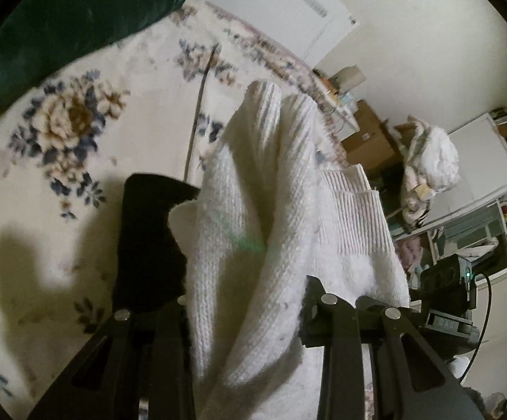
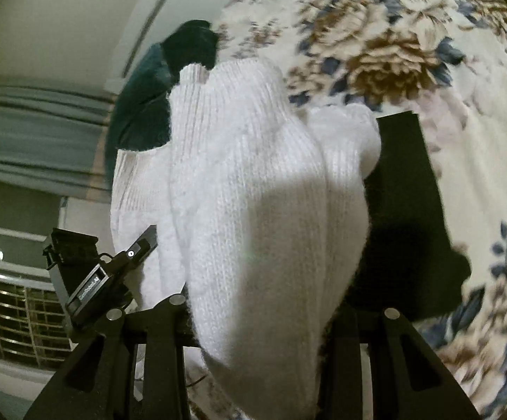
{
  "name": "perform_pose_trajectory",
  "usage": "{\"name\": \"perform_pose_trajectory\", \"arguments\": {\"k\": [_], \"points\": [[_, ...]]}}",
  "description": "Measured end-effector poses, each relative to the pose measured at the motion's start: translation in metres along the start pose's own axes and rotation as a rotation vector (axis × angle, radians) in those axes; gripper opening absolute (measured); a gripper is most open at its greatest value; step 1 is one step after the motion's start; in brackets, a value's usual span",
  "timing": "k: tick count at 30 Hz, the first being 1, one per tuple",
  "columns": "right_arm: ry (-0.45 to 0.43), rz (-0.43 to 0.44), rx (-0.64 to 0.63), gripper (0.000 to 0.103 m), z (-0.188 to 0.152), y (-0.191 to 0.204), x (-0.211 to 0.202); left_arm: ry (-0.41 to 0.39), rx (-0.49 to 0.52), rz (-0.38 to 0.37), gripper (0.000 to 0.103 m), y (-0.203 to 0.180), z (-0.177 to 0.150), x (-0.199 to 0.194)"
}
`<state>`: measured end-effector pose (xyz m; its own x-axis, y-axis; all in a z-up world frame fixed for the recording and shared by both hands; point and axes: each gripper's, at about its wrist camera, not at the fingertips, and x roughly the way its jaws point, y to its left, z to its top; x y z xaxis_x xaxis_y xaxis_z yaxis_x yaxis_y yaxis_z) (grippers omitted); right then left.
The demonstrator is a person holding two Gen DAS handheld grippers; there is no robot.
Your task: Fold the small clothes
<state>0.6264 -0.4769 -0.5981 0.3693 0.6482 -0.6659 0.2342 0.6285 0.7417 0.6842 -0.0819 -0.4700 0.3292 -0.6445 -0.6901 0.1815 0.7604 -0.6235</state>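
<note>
Between the black fingers of the left gripper (image 1: pixel 250 301) and the right gripper (image 2: pixel 253 301), each clamped partway on it, hangs a white ribbed knit garment (image 1: pixel 264 210), bunched in soft folds above the floral bedspread (image 1: pixel 78 122).

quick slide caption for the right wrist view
Right gripper shut on a white knit garment, lifted over a floral bedspread.
</note>
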Motion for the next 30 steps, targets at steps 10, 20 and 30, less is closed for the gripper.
{"name": "perform_pose_trajectory", "arguments": {"k": [10, 20, 30], "points": [[0.065, -0.063, 0.015, 0.039, 0.02, -0.062, 0.062, 0.054, 0.019, 0.107, 0.034, 0.015, -0.012, 0.047], [0.038, -0.358, -0.104, 0.062, 0.011, -0.03, 0.053, -0.009, 0.165, 0.382, 0.049, -0.02, -0.022, 0.042], [-0.155, -0.775, -0.232, 0.103, -0.048, 0.008, 0.011, -0.099, 0.295, 0.621, 0.101, -0.058, -0.054, 0.015]]}}
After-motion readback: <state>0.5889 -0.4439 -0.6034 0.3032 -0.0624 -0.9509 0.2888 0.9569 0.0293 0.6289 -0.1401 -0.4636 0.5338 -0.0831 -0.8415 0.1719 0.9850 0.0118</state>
